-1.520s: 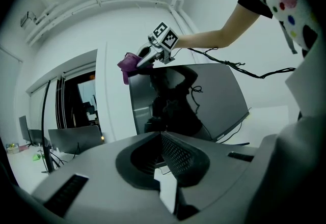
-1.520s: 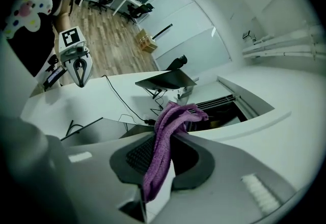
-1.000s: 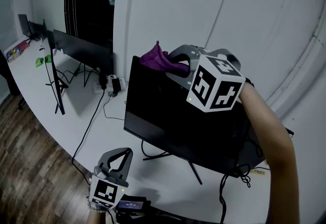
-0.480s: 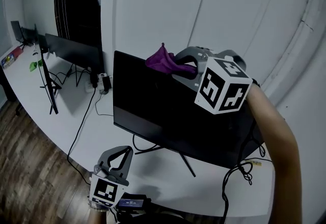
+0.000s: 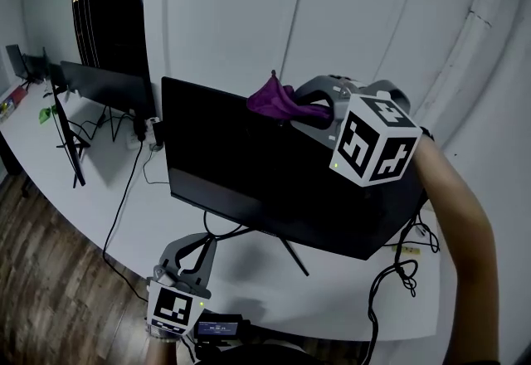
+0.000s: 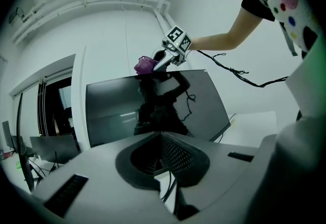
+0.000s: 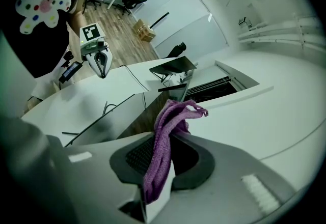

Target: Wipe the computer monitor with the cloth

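The purple cloth (image 5: 272, 98) is pinched between the jaws of the right gripper (image 5: 292, 110), with a loose tuft standing out beyond the tips, right at the top edge of the monitor (image 5: 241, 164). The cloth is judged light, soft and limp — it will fold wherever it is pressed, so a hold on its bunched middle suits. The monitor, just below those tips, is thought fragile and apt to rock on its thin stand (image 5: 292, 254) — light pressure is advised. The left gripper (image 5: 197, 255), jaws pressed together on nothing, is held low, well apart from the screen.
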Motion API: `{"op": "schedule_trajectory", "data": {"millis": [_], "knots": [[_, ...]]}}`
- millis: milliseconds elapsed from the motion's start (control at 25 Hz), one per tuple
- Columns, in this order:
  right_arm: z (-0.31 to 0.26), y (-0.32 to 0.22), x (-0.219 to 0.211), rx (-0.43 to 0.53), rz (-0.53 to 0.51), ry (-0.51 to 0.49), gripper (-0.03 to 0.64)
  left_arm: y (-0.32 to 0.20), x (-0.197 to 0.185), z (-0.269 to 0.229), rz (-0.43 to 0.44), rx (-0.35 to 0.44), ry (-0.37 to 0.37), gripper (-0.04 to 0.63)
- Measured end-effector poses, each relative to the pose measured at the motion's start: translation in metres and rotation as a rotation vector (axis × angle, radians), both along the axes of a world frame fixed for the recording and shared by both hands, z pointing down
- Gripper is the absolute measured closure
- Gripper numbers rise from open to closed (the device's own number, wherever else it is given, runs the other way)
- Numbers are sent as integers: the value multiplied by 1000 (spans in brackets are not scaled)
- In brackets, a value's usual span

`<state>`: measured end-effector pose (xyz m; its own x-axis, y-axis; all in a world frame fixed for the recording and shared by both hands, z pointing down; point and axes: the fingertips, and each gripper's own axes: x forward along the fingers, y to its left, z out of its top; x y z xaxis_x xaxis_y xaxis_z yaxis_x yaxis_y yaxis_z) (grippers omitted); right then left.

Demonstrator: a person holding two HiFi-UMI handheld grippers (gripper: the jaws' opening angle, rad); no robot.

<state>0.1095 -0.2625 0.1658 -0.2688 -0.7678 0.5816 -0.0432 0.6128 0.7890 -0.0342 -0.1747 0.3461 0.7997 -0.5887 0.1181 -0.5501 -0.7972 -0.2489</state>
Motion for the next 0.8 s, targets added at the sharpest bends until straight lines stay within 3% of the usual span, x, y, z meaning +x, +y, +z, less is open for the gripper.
{"op": "schedule_trajectory", "data": {"millis": [360, 640, 800], "knots": [[-1, 58, 59, 14, 55, 12, 538, 39, 38, 0, 40, 1, -9, 589], [8, 62, 82, 4, 100, 54, 538, 25, 43, 11, 73, -14, -11, 589], [4, 97, 116, 6, 136, 56, 538, 51, 69, 8, 104, -9, -11, 591]]}}
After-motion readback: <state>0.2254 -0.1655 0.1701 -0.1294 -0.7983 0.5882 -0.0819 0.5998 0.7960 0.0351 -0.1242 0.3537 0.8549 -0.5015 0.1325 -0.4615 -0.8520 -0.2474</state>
